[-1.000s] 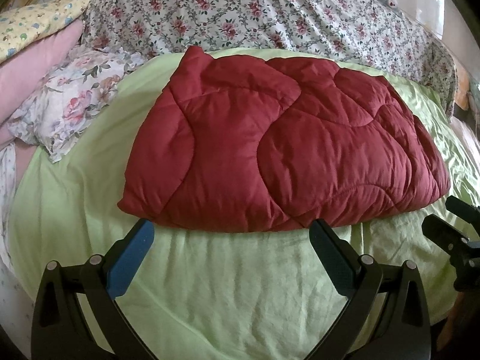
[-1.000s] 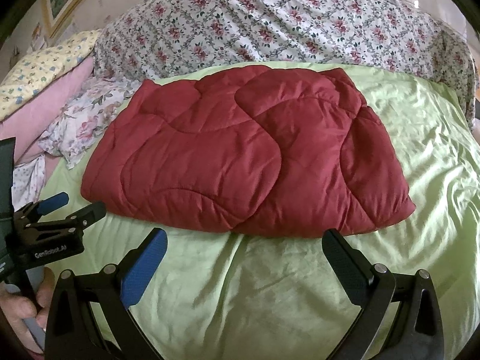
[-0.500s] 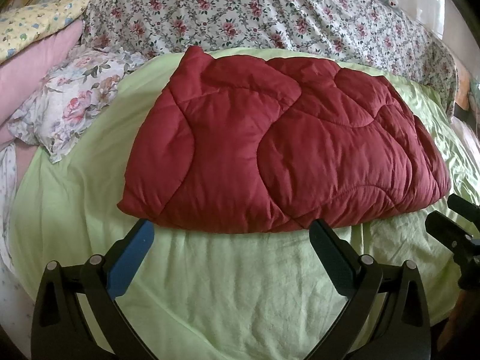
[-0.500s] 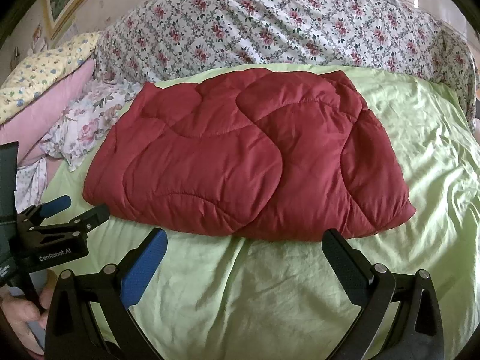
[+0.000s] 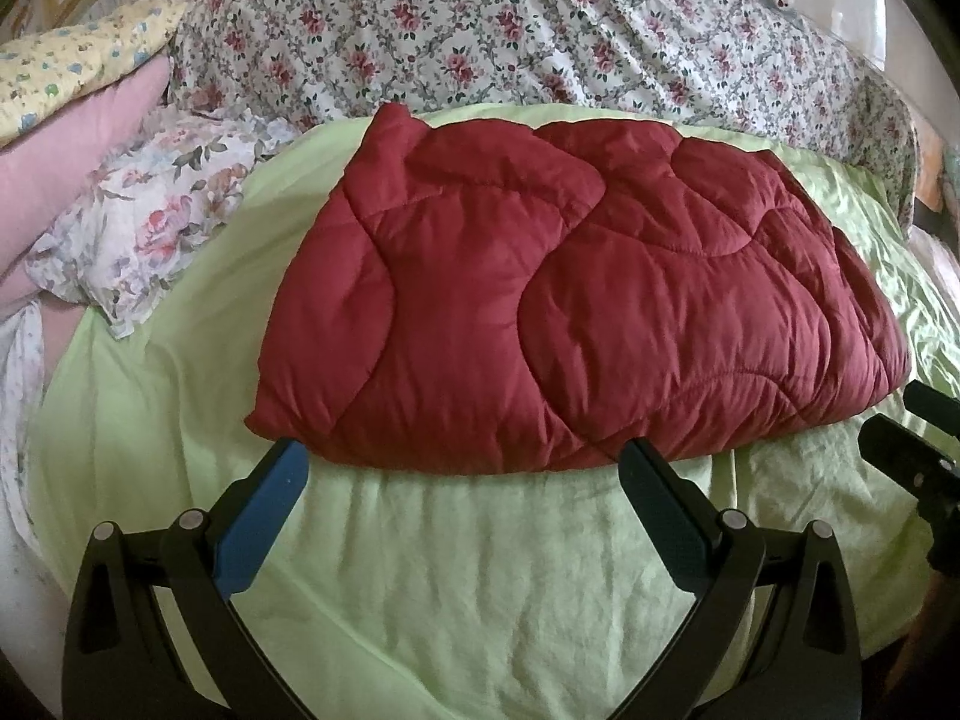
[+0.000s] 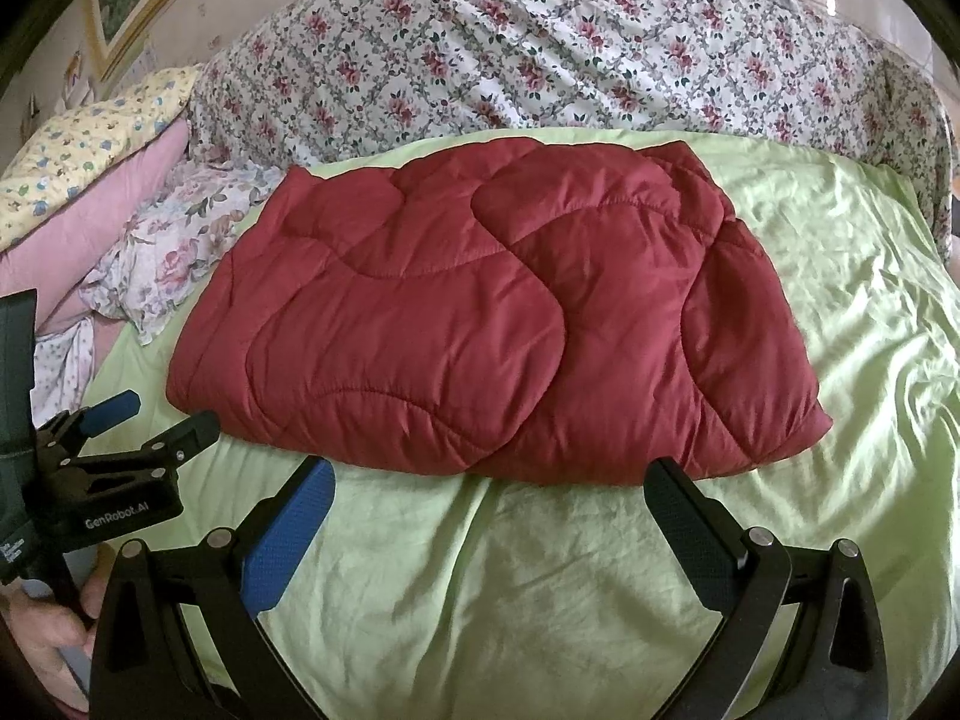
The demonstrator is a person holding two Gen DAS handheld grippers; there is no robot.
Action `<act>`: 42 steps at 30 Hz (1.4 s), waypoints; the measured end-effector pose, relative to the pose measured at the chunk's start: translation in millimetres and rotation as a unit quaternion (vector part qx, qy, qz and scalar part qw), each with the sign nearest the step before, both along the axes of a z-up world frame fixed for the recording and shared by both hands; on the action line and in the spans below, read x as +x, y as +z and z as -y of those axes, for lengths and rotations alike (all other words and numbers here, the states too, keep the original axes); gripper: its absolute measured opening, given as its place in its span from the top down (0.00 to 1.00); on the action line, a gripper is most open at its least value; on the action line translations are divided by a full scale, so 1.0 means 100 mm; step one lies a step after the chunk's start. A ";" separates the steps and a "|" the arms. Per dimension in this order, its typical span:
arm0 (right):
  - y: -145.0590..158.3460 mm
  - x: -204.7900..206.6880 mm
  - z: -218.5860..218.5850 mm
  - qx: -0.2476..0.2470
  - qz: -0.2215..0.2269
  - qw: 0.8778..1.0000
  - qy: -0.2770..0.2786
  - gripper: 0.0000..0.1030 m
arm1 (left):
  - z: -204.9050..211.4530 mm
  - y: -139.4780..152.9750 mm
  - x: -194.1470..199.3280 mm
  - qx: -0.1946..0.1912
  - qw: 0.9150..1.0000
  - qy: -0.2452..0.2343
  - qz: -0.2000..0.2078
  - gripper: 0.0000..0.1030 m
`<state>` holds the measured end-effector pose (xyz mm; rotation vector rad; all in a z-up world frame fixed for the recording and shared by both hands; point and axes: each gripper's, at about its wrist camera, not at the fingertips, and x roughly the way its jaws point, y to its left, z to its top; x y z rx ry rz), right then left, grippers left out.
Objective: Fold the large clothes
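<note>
A dark red quilted comforter (image 5: 570,300) lies folded into a thick rectangle on the light green bed sheet (image 5: 468,570); it also shows in the right wrist view (image 6: 480,312). My left gripper (image 5: 462,459) is open and empty, its fingertips just short of the comforter's near edge. My right gripper (image 6: 489,474) is open and empty, also at the near edge, nearer the comforter's right end. The left gripper shows at the lower left of the right wrist view (image 6: 156,420), open. The right gripper's tips show at the right edge of the left wrist view (image 5: 906,420).
A floral bedspread (image 5: 510,36) is heaped along the far side of the bed. A floral pillow (image 5: 150,228), a pink pillow (image 5: 66,144) and a yellow patterned pillow (image 5: 72,66) lie at the left. A hand (image 6: 42,636) holds the left gripper's handle.
Both grippers stayed open and nearly still; the view crept slightly toward the comforter's near edge. The comforter has not moved.
</note>
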<state>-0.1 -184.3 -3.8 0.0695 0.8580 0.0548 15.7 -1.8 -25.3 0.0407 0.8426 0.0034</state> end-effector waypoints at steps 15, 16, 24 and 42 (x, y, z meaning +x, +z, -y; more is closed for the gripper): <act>0.02 0.02 0.04 0.002 0.002 1.000 -0.005 0.00 | 0.01 -0.01 0.03 -0.001 1.000 0.002 -0.002 0.00; 0.02 0.03 0.04 0.002 0.001 1.000 -0.004 0.00 | 0.01 -0.01 0.03 0.000 1.000 0.001 -0.002 0.00; 0.02 0.06 0.01 0.001 0.000 1.000 -0.001 0.00 | 0.01 -0.01 0.04 0.000 1.000 0.002 -0.002 0.00; 0.00 0.12 0.01 0.003 -0.006 1.000 0.001 0.00 | 0.03 -0.02 0.11 -0.002 1.000 0.001 -0.005 0.00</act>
